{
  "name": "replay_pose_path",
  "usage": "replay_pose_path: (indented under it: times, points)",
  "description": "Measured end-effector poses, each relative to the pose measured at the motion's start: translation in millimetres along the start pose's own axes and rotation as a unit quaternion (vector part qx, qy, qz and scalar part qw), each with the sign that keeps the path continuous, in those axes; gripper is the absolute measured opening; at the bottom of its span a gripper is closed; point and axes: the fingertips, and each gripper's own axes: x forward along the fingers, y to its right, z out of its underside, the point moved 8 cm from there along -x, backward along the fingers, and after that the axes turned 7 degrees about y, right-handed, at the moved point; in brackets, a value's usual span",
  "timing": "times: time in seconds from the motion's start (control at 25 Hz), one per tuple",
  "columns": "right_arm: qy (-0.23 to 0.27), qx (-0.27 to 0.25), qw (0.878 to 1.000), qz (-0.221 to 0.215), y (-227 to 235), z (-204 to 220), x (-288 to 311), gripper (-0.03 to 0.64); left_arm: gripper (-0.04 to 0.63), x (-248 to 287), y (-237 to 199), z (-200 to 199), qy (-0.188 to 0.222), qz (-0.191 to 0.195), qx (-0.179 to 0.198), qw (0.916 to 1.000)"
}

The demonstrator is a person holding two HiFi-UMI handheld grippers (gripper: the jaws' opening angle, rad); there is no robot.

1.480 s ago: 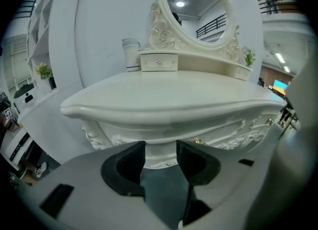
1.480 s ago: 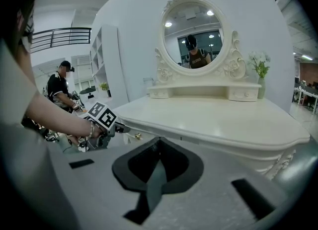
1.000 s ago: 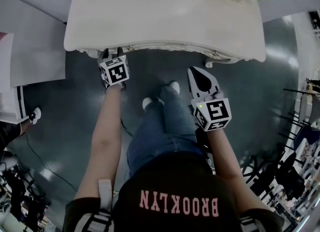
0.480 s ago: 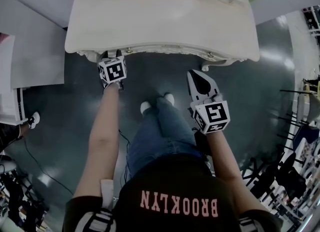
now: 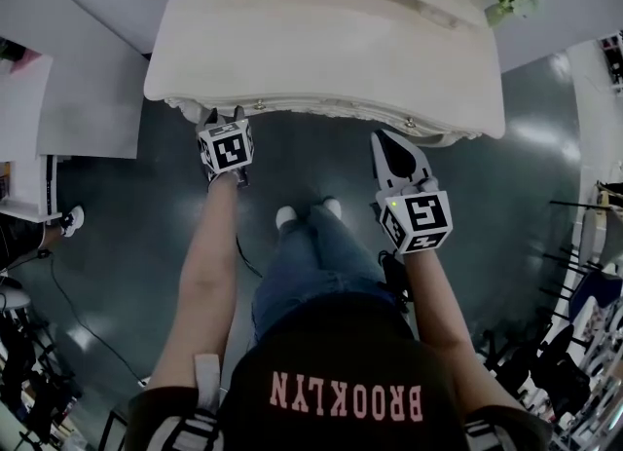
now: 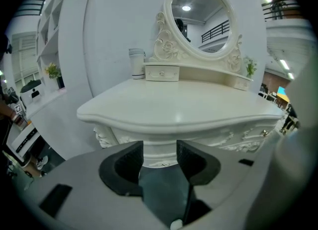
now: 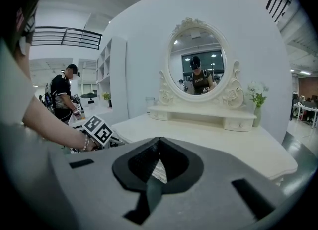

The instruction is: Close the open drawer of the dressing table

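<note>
The cream dressing table (image 5: 331, 40) fills the top of the head view. No pulled-out drawer shows along its carved front edge (image 5: 321, 108). My left gripper (image 5: 222, 115) is right at the left part of that edge. In the left gripper view it is open (image 6: 159, 157), with the table's carved apron (image 6: 160, 150) seen between its jaws and apart from them. My right gripper (image 5: 383, 140) is shut on nothing and hangs short of the front edge at the right. In the right gripper view its jaws meet (image 7: 159, 143) in front of the table top (image 7: 223, 139).
An oval mirror (image 6: 201, 13) and a low shelf with a small drawer (image 6: 162, 73) stand at the table's back, with a cup (image 6: 136, 64) and a flower vase (image 7: 257, 97). White panels (image 5: 88, 98) stand left. The person's feet (image 5: 310, 210) are below. Another person (image 7: 64, 95) stands far left.
The head view has shifted slightly, so the table sits a little lower and further right. Both grippers keep about the same place at the table's front.
</note>
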Motion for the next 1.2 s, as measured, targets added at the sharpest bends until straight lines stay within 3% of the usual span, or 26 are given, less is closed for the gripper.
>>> replay_pose_path:
  times: [0.24, 0.44, 0.72, 1.2]
  points:
    - [0.014, 0.008, 1.0, -0.009, 6, -13, 0, -0.003, 0.192, -37, 10, -15, 0.017, -0.001, -0.019, 0.9997]
    - [0.036, 0.003, 0.999, -0.027, 4, -27, 2, -0.003, 0.192, -80, 16, -40, 0.08, -0.002, -0.044, 0.9958]
    - [0.075, -0.002, 0.997, -0.036, -2, -51, 3, -0.003, 0.189, -140, 21, -74, 0.178, 0.016, -0.049, 0.9827]
    - [0.134, -0.037, 0.989, -0.051, -2, -98, 2, -0.003, 0.134, -200, 30, -139, 0.289, 0.043, -0.018, 0.9562]
